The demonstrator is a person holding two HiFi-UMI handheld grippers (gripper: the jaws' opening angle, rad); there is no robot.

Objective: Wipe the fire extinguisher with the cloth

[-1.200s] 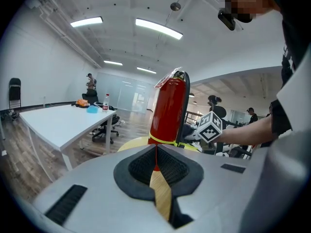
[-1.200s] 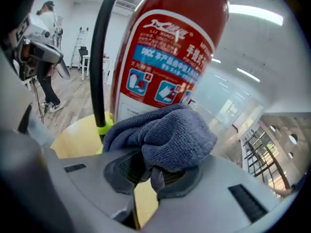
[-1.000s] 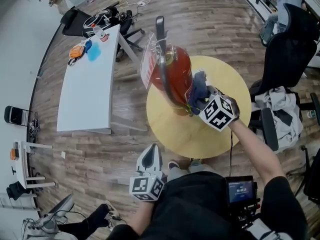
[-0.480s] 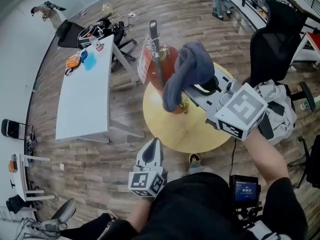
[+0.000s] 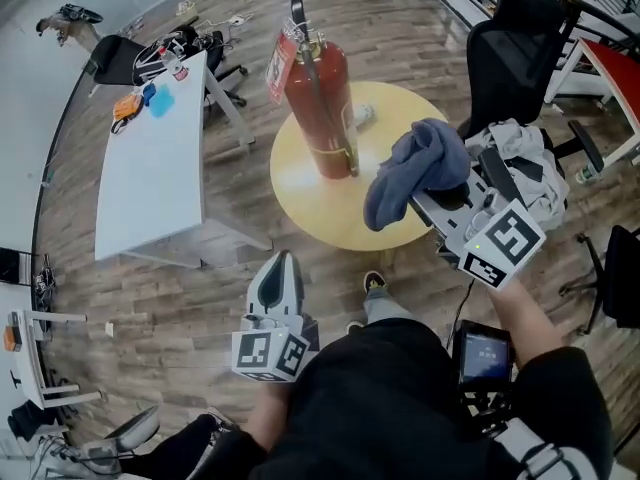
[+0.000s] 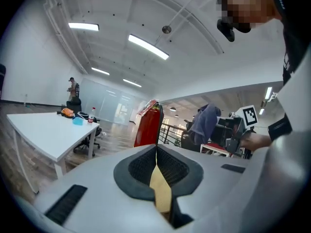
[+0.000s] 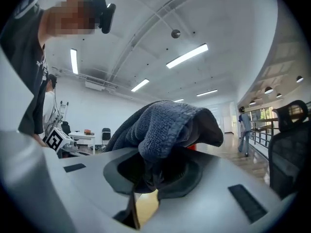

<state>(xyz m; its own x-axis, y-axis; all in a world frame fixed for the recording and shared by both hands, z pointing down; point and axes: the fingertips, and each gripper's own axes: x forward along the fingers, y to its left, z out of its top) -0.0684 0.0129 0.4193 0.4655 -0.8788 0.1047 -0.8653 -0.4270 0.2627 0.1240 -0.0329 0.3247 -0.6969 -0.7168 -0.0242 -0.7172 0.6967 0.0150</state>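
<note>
A red fire extinguisher [image 5: 322, 98] with a black hose and handle stands upright on the round yellow table [image 5: 310, 200]; it also shows past the left jaws in the left gripper view [image 6: 148, 126]. My right gripper [image 5: 432, 196] is shut on a grey-blue cloth [image 5: 413, 168], held up over the table's right edge, well clear of the extinguisher. The cloth [image 7: 163, 125] drapes over the jaws in the right gripper view. My left gripper [image 5: 278, 266] hangs low in front of the person's body, jaws pressed together and empty.
A white desk [image 5: 150, 168] with small items stands left of the round table. Black office chairs [image 5: 520, 38] and a grey garment [image 5: 530, 173] crowd the right side. A small pale object [image 5: 364, 116] lies on the table behind the extinguisher. The floor is wood planks.
My right gripper has pulled the cloth off the extinguisher, lifted it, then drawn it back right and lower. The head view shifted, so the extinguisher now stands in full view.
</note>
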